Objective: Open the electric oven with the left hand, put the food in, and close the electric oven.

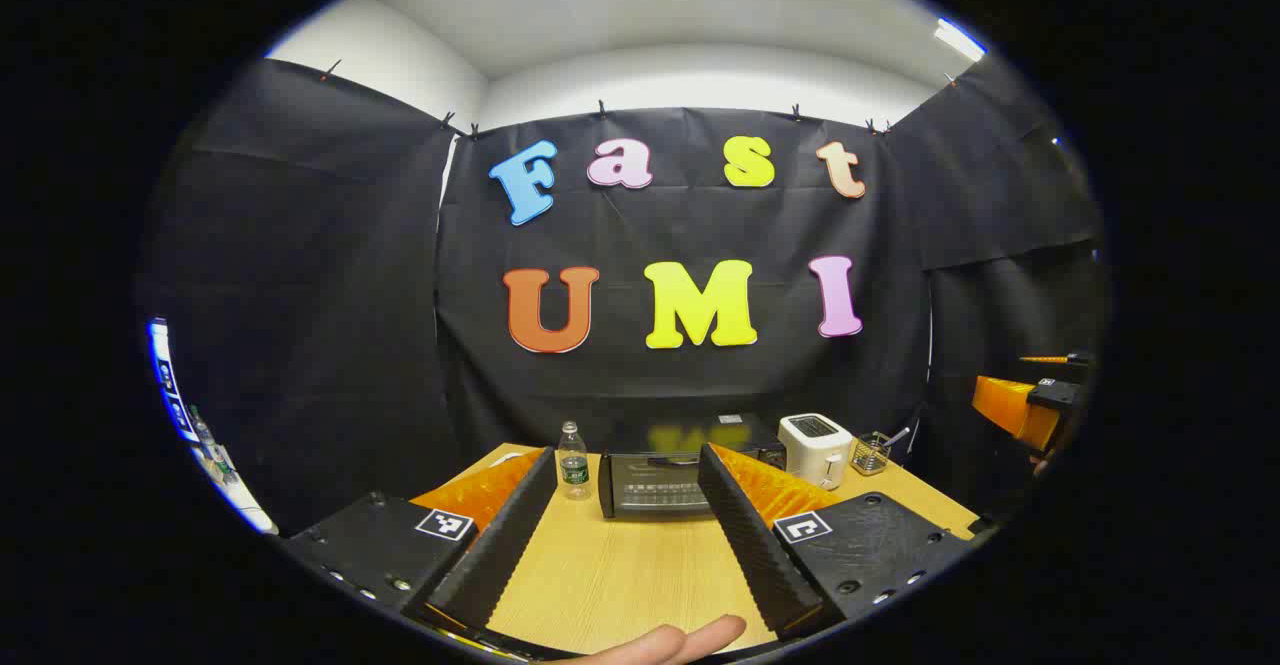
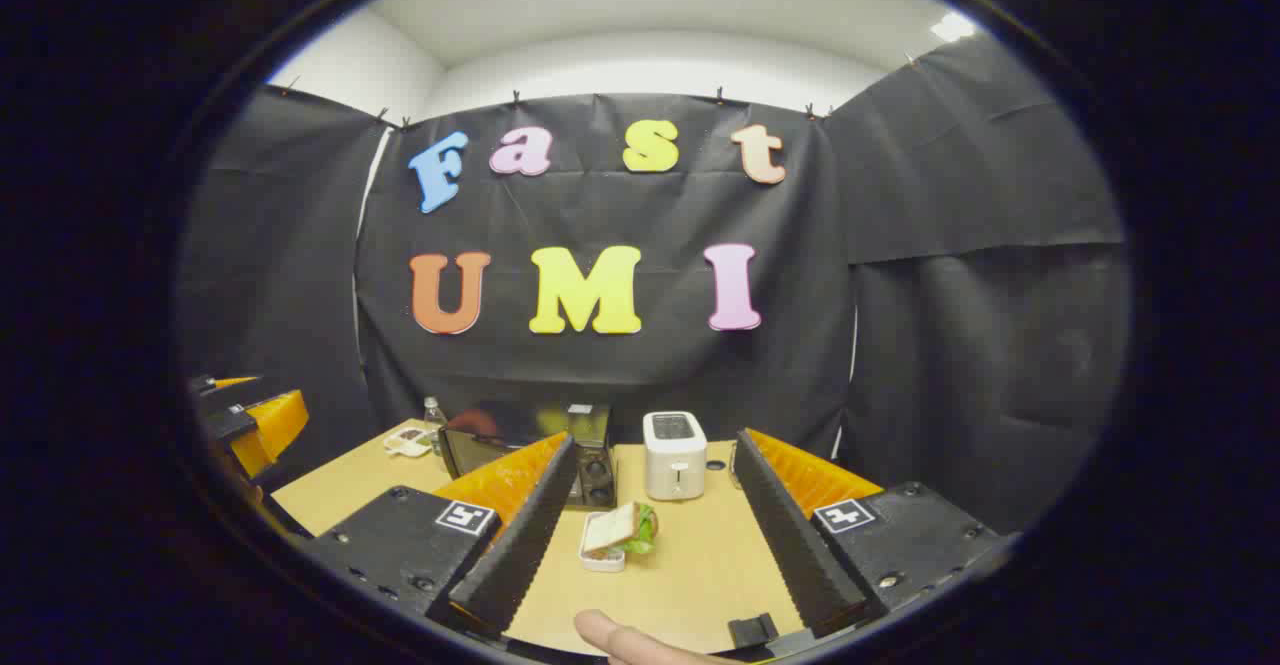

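So the electric oven (image 1: 668,480) sits dead ahead of the left gripper (image 1: 628,535), door shut, well off across the worktop (image 1: 620,575). Both sets of fingers are spread wide, holding nothing. Sandwich (image 2: 620,533) lies just ahead between the right gripper (image 2: 650,545) fingers.

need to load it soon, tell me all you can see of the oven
The oven is a small dark countertop box with a glossy top and a windowed front door, shut, a bar handle across the door's top. It stands upright at the table's far edge, between the bottle and toaster. Neither claw touches it.
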Tool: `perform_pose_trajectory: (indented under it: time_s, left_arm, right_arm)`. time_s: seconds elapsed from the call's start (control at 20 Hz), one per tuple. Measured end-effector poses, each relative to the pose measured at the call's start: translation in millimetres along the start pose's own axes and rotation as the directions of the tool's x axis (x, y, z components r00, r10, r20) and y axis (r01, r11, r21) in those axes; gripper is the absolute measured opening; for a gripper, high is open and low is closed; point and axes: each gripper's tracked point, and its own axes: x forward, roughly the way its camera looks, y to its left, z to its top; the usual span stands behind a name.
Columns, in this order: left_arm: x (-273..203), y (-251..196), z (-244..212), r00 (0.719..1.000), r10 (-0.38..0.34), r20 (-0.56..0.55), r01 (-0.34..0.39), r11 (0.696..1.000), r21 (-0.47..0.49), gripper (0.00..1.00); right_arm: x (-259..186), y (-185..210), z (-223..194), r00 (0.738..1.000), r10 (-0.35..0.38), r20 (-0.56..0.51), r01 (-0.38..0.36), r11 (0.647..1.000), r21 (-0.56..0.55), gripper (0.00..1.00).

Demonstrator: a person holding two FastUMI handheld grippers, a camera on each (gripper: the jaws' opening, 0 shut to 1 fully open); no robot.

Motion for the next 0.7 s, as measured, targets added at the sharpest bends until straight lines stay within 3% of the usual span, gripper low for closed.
perform_pose_trajectory:
  time_s: [0.05, 0.1, 0.15, 0.2, 0.3, 0.35, 0.4, 0.45, 0.55, 0.6, 0.65, 0.7]
  left_arm:
    - [0.9, -4.1, -1.2, 1.0, -0.004, -0.005, 0.004, 1.0, 0.0, 0.93]
    - [2.2, -7.7, -2.2, 1.0, -0.009, -0.01, 0.009, 1.0, 0.0, 0.93]
    - [4.5, -11.0, -2.5, 1.0, -0.016, -0.013, 0.016, 1.0, 0.0, 0.81]
    - [6.3, -13.4, -3.2, 1.0, -0.024, -0.017, 0.024, 1.0, 0.0, 0.93]
    - [10.3, -14.5, -8.0, 0.999, -0.021, -0.026, 0.022, 1.0, 0.003, 0.94]
    - [12.9, -14.3, -11.2, 0.999, -0.019, -0.034, 0.019, 1.0, 0.004, 0.94]
    - [14.6, -14.2, -13.7, 0.999, -0.017, -0.041, 0.018, 1.0, 0.004, 0.82]
    - [16.8, -15.0, -17.3, 0.998, -0.018, -0.053, 0.018, 1.0, 0.003, 0.94]
    - [19.6, -15.5, -20.6, 0.998, -0.015, -0.062, 0.015, 1.0, 0.0, 0.94]
    - [21.4, -14.8, -17.9, 0.998, -0.014, -0.058, 0.014, 1.0, -0.001, 0.94]
    - [25.1, -15.7, -17.5, 0.998, -0.015, -0.054, 0.015, 1.0, -0.002, 0.94]
    - [27.4, -16.5, -16.6, 0.999, -0.016, -0.048, 0.016, 1.0, -0.002, 0.94]
  right_arm:
    - [0.3, -2.8, 1.2, 1.0, -0.007, 0.004, 0.007, 1.0, 0.0, 1.0]
    - [0.1, -5.3, 2.2, 1.0, -0.014, 0.006, 0.014, 1.0, 0.0, 1.0]
    - [0.2, -8.8, 2.7, 1.0, -0.023, 0.015, 0.023, 1.0, -0.001, 1.0]
    - [1.0, -12.9, 4.3, 0.999, -0.032, 0.022, 0.032, 0.999, -0.003, 1.0]
    - [2.7, -17.5, 2.4, 0.999, -0.043, 0.03, 0.043, 0.999, 0.001, 1.0]
    - [3.4, -19.3, 1.4, 0.999, -0.045, 0.029, 0.045, 0.999, 0.003, 0.92]
    - [4.1, -21.3, 0.6, 0.998, -0.047, 0.031, 0.047, 0.999, 0.004, 0.92]
    - [5.7, -23.2, -0.5, 0.998, -0.049, 0.031, 0.049, 0.999, 0.006, 0.92]
    - [8.8, -24.5, -2.7, 0.998, -0.047, 0.031, 0.047, 0.999, 0.012, 0.92]
    - [10.2, -25.7, -2.5, 0.998, -0.047, 0.033, 0.047, 0.999, 0.015, 1.0]
    - [12.1, -26.4, -2.9, 0.998, -0.048, 0.036, 0.047, 0.999, 0.019, 1.0]
    - [14.4, -28.1, -4.7, 0.998, -0.049, 0.04, 0.048, 0.999, 0.021, 0.92]
